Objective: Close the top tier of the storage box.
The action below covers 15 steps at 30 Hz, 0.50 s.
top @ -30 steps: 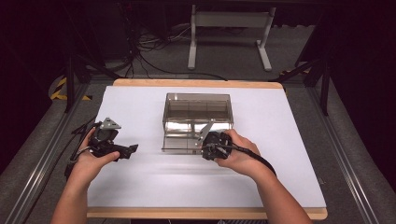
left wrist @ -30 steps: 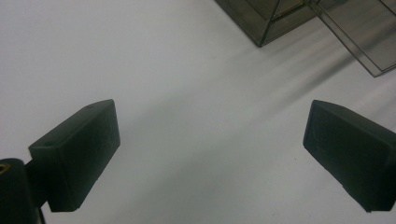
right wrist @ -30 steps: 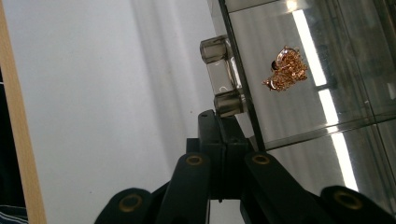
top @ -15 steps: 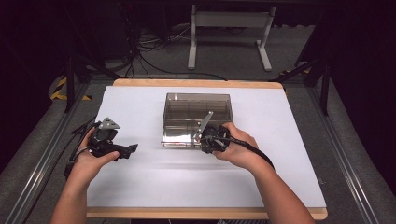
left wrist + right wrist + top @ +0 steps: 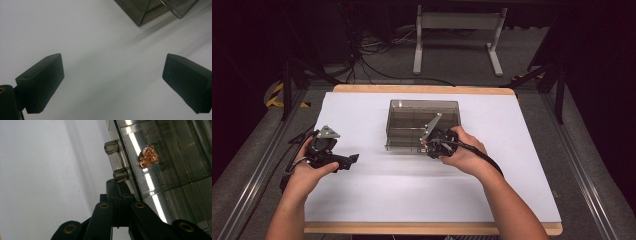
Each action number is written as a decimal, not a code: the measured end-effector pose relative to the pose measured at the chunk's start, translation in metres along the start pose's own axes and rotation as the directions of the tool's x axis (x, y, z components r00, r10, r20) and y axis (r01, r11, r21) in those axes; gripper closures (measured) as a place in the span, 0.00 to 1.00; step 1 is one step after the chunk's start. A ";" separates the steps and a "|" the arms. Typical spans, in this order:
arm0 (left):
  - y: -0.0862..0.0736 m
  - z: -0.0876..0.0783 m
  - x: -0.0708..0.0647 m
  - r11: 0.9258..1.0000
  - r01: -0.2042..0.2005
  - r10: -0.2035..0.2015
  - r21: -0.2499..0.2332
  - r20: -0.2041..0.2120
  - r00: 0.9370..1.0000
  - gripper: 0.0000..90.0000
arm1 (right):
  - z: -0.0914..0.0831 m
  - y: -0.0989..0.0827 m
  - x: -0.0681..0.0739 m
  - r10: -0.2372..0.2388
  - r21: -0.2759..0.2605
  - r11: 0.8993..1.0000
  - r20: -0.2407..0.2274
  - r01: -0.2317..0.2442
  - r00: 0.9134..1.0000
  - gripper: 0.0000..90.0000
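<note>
Currently the right gripper (image 5: 428,145) has its fingers pressed together, pinching the front edge of the lid on the smoke-tinted transparent plastic compartment box (image 5: 422,125). In the right gripper view the closed fingers (image 5: 119,195) sit just below two small cylindrical latch nubs (image 5: 115,160) at the box's edge, with the lid panel running up and to the right of the fingertips. A small crumpled copper-coloured piece (image 5: 148,157) lies in a compartment beyond the fingertips, seen through the lid.

The left gripper (image 5: 343,161) rests on the white table (image 5: 362,190), well apart from the box. Its fingers (image 5: 40,82) are spread wide with nothing between them; one corner of the box shows far ahead of them, up and to the right.

The step in hand appears to be working the lid by its front edge. To do it well:
- Keep the pinch firm and on the lid edge alone, not on the box wall beneath.
- Move the lid along the arc of its hinge, not straight.
- Bring the spread left fingers to the box's near corner to brace it, since a light plastic box is likely to slide or tip.
</note>
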State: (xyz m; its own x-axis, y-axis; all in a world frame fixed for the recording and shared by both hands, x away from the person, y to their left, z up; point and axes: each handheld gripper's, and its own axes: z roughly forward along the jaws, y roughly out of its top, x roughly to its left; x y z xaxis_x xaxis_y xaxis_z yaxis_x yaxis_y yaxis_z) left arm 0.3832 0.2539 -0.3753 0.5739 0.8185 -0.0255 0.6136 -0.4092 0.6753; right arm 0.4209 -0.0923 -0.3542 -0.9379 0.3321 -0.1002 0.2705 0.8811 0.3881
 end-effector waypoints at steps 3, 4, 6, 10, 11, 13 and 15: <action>0.000 0.000 0.000 1.000 0.004 -0.004 0.004 -0.001 1.000 0.05 | 0.001 0.001 -0.002 0.002 -0.006 1.000 0.014 -0.002 1.000 1.00; 0.000 0.000 0.000 1.000 0.006 -0.006 0.001 -0.001 1.000 0.05 | 0.002 0.001 -0.003 0.003 -0.007 1.000 0.018 -0.003 1.000 1.00; 0.000 -0.001 0.000 1.000 0.005 -0.005 -0.003 0.000 1.000 0.05 | 0.002 0.001 -0.005 0.014 -0.010 1.000 0.024 -0.014 1.000 1.00; 0.000 -0.002 0.000 1.000 0.006 -0.006 -0.006 0.001 1.000 0.05 | 0.003 0.002 -0.009 0.027 -0.017 1.000 0.035 -0.027 0.999 1.00; 0.000 -0.002 0.000 1.000 0.007 -0.007 -0.007 0.000 1.000 0.05 | 0.004 0.001 -0.010 0.023 -0.021 1.000 0.037 -0.022 0.999 1.00; 0.000 -0.003 0.001 1.000 0.006 -0.006 -0.007 -0.003 1.000 0.05 | 0.004 0.001 -0.012 0.037 -0.025 0.999 0.039 -0.036 0.999 1.00; 0.000 -0.003 0.002 1.000 0.008 -0.008 -0.008 -0.002 1.000 0.05 | 0.004 0.001 -0.013 0.050 -0.028 0.998 0.044 -0.049 0.998 1.00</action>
State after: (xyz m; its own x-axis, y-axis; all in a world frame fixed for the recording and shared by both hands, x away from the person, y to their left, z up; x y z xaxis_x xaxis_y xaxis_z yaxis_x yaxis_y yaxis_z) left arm 0.3821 0.2567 -0.3733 0.5679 0.8226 -0.0291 0.6136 -0.3995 0.6811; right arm 0.4345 -0.0940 -0.3561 -0.9127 0.3903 -0.1208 0.3099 0.8540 0.4180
